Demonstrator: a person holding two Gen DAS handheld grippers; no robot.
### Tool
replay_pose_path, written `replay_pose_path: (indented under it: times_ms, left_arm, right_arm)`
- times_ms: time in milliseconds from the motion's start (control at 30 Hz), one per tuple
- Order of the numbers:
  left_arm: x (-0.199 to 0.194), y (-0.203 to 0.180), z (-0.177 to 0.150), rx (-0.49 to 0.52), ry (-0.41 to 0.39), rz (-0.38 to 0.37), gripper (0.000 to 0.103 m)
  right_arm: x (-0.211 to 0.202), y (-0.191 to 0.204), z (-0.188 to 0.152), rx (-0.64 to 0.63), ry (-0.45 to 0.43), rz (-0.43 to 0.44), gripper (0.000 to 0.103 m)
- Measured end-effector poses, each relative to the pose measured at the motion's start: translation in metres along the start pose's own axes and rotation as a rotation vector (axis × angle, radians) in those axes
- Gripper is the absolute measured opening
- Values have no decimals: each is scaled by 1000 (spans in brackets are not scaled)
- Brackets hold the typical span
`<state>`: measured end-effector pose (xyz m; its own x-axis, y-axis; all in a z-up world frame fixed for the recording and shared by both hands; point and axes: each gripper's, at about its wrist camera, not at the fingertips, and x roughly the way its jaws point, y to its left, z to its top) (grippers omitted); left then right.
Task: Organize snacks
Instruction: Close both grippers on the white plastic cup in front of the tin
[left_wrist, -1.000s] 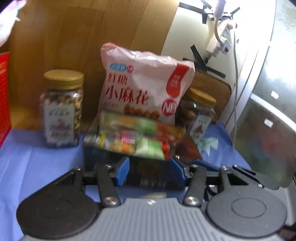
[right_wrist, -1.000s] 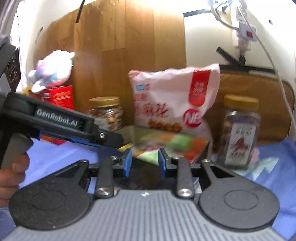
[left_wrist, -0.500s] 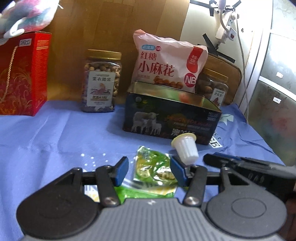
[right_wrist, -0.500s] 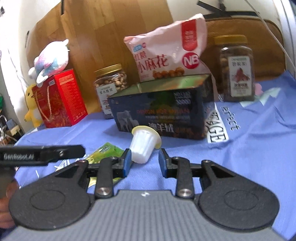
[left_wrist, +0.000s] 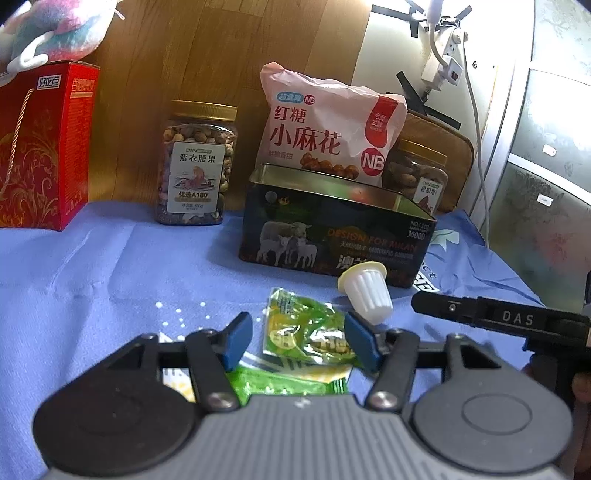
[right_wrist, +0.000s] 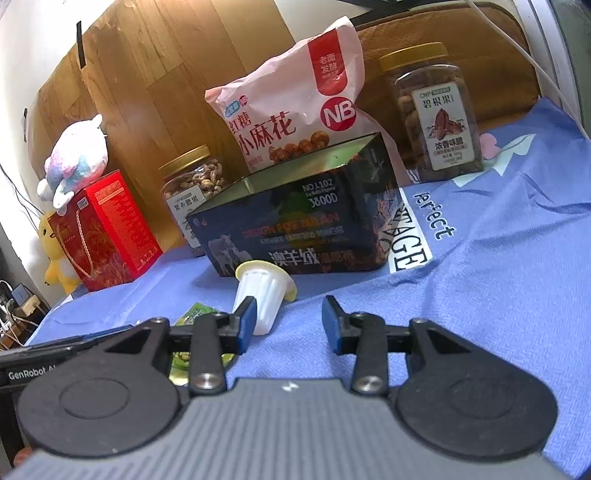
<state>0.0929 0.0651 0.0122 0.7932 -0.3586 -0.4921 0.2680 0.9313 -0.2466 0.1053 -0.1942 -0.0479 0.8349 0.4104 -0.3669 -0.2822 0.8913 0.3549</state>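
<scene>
Both my grippers have just been opening: left gripper (left_wrist: 298, 341) parted around the green snack packet (left_wrist: 310, 338) on the cloth, right gripper (right_wrist: 288, 324) loose beside the tipped jelly cup (right_wrist: 263, 295).

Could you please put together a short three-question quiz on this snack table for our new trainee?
1. True or false: the white jelly cup lies on its side on the blue cloth.
2. The green snack packet lies nearest which gripper: A) left gripper, B) right gripper?
3. What stands directly behind the open tin?

Key: 1. True. 2. A. 3. The pink snack bag.
</scene>
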Motion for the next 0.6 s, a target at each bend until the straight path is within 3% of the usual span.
replay_pose_path:
  times_ms: [467,600]
  left_arm:
    - [0,3,1,-12,-3,0,56]
    - [-2,13,3,-67,-10,-5,56]
  right_arm:
    - [1,0,0,1,0,-2,42]
    - [2,3,0,-13,9,-11,42]
